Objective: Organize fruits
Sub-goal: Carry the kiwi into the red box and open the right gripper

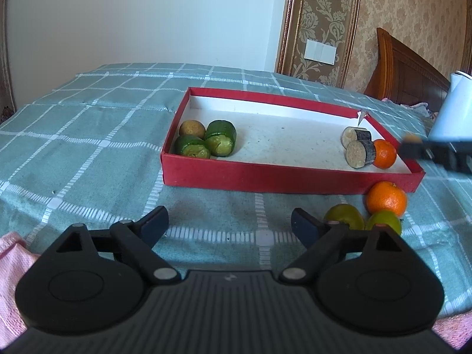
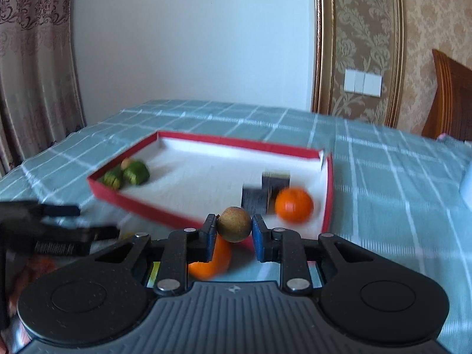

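Left gripper (image 1: 229,221) hangs low over the checked bedspread (image 1: 88,153) short of the red box (image 1: 283,178), fingers spread wide, nothing between them. Right gripper (image 2: 234,228) is clamped on a small brown round fruit (image 2: 234,224), held in the air just in front of the box's near wall; picture is motion-blurred so exact height over the wall is unclear. Step in hand, judging by the layout: carry the brown fruit into the box, probably to the left corner where a matching brown fruit (image 1: 192,129) sits touching two green cut pieces (image 1: 206,141). To do it well: clear the near wall first, keep the squeeze light since the fruit is round and could pop out, lower to the floor before letting go so it doesn't roll. Right end of the box holds two dark-skinned cut rounds (image 1: 358,146) touching an orange (image 1: 384,153); a drop there would be crowded. Outside the box near its right corner: another orange (image 1: 386,198) and two greenish fruits (image 1: 344,216) close together, waiting. The left gripper sits near the path to the left corner, could get bumped. Pink cloth (image 1: 11,265) at the far left edge, out of the way.
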{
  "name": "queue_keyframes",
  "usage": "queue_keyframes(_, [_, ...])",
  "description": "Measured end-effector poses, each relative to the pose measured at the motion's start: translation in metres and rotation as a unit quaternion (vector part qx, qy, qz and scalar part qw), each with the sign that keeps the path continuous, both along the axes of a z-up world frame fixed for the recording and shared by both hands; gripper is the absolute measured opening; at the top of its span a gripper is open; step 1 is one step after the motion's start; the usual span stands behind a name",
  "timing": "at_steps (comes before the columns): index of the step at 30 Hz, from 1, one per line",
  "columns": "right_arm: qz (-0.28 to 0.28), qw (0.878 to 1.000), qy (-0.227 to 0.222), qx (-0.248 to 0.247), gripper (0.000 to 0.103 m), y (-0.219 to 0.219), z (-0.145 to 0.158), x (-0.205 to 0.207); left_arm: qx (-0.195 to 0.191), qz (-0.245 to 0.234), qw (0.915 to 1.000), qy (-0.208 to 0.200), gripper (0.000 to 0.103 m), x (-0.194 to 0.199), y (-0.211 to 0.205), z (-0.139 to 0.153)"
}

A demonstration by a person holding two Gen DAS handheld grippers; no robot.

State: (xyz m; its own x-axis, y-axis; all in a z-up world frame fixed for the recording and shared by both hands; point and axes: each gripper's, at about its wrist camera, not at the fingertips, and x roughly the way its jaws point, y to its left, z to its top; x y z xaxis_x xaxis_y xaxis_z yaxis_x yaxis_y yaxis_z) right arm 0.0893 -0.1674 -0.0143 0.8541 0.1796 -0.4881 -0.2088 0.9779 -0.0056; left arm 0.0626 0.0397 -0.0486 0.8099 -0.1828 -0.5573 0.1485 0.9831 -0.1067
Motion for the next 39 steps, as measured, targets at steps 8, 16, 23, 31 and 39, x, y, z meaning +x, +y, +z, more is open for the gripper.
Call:
queue_keyframes(8, [-0.029, 0.999, 0.006, -0.025, 0.025, 0.021, 0.004, 0.078, -0.018, 0.000, 0.9998, -0.002, 0.090, -0.001, 0.005, 0.000])
queue_keyframes(16, [-0.035, 0.997, 0.048, -0.056, 0.025, 0.034, -0.014, 0.129, -0.036, 0.000, 0.9994, -0.004, 0.090, -0.002, 0.009, 0.001])
queue_keyframes(23, [-0.039, 0.993, 0.078, -0.077, 0.025, 0.043, -0.026, 0.145, -0.041, 0.000, 0.9991, -0.004, 0.091, -0.003, 0.010, 0.001])
queue_keyframes(31, [-0.040, 0.991, 0.093, -0.087, 0.025, 0.047, -0.032, 0.147, -0.041, 0.000, 0.9991, -0.004, 0.091, -0.003, 0.010, 0.001])
queue_keyframes(39, [-0.046, 0.995, 0.074, -0.051, 0.027, 0.029, -0.016, 0.120, -0.040, -0.001, 0.9992, -0.004, 0.092, -0.004, 0.010, 0.001])
